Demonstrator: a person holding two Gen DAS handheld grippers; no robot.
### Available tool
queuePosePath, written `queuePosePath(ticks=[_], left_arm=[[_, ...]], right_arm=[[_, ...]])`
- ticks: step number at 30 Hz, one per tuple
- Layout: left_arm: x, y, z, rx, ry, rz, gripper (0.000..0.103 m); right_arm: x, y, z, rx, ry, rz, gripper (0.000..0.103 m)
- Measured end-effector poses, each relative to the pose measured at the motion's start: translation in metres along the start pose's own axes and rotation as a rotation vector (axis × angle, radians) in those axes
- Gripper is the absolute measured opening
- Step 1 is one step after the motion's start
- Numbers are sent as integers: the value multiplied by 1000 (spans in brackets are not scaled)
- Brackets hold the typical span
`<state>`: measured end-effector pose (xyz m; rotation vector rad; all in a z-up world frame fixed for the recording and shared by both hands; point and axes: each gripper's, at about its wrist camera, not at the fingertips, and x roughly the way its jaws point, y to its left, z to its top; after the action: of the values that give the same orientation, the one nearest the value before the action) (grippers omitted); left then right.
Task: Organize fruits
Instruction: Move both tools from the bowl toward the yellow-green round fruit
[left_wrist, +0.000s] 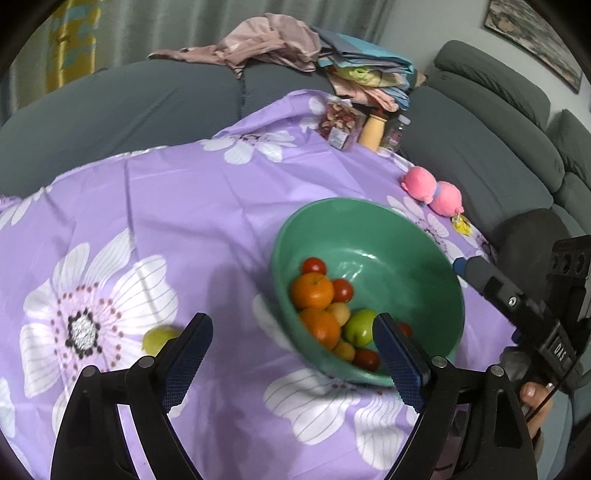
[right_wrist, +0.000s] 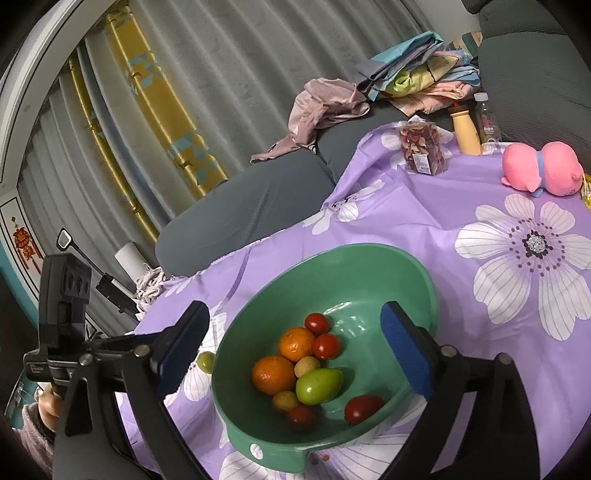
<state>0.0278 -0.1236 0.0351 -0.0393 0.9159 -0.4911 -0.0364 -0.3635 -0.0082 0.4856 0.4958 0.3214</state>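
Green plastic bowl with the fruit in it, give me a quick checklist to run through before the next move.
1. Left gripper jaws open and holding nothing: ok.
2. Right gripper jaws open and holding nothing: ok.
3. All fruit inside the green plastic bowl: not ok. A small yellow-green fruit lies on the purple flowered cloth, outside the bowl, beside the left gripper's left finger.
4. Bowl sitting flat: cannot tell; it looks tipped in the left wrist view, which is blurred there.
5. Room in the bowl for another fruit: ok; the far half is bare.
6. Pink plush toy clear of the bowl: ok.
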Motion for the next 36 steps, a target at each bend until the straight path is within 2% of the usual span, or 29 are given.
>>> queuePosePath(ticks=[11,26,36], left_arm=[[-2,16,-18,-30,45,34,88],[-4,30,-34,-63,77,64,88],[-5,36,-40,-82,91,78,88]], right_arm=[[4,8,-1,-35,21,25,96],[8,59,-14,-196,75,207,96],[19,78,-23,-269,137,228,96]])
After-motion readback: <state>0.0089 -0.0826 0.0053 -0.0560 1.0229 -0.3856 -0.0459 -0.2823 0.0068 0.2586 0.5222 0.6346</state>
